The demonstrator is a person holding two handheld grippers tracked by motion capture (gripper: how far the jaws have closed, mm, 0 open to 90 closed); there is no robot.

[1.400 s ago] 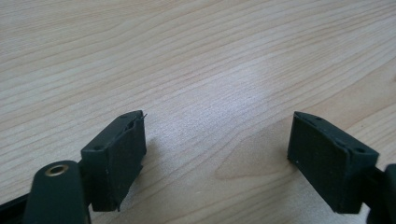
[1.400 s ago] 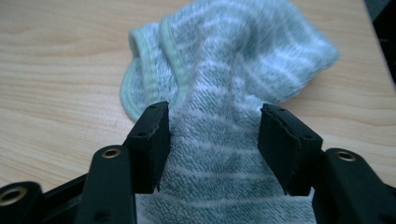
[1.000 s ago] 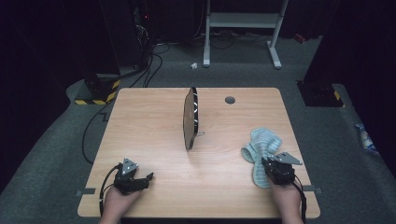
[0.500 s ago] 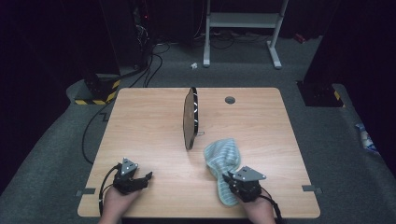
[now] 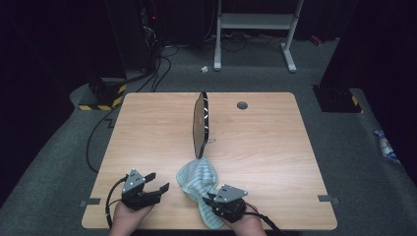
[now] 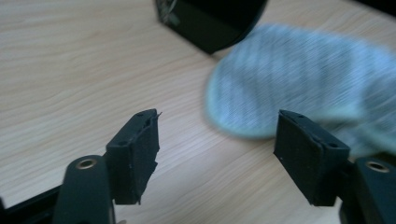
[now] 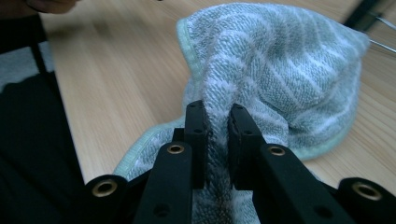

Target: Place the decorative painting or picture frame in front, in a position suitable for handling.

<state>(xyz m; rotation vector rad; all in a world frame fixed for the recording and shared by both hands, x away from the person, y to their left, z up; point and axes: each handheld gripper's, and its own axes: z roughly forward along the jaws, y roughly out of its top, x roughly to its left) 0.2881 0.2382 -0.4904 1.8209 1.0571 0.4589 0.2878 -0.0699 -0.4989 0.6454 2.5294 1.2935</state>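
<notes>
Two black two-jaw grippers worked near the front edge of the light wooden table (image 5: 275,147). The right gripper (image 7: 215,140) had its jaws pinched tight on a fold of the pale blue-green striped terry towel (image 7: 280,74), the cloth bunched up between the pads and spilling out ahead of them onto the tabletop. In the high view the right gripper (image 5: 209,199) sat at the near edge of the table, a little right of centre, with the towel (image 5: 196,178) trailing from it: part of the cloth lay under and in front of the gripper, and the rest spread forward in a rounded heap toward the middle of the table.

The far end of that heap lay just beside the lower edge of the round wooden-backed disc (image 5: 198,125) that stood on edge at the table's centre; whether cloth and disc touched could not be told.

The left gripper (image 5: 158,182) was held close to the towel's left side, its jaws spread wide with nothing between them, having just narrowed slightly. In the left gripper view the left gripper (image 6: 217,154) pointed over bare wood, with the towel (image 6: 303,79) blurred beyond its right jaw and the dark base of the disc (image 6: 210,18) farther off.

A small dark round grommet (image 5: 242,104) sat in the tabletop near the far edge.
</notes>
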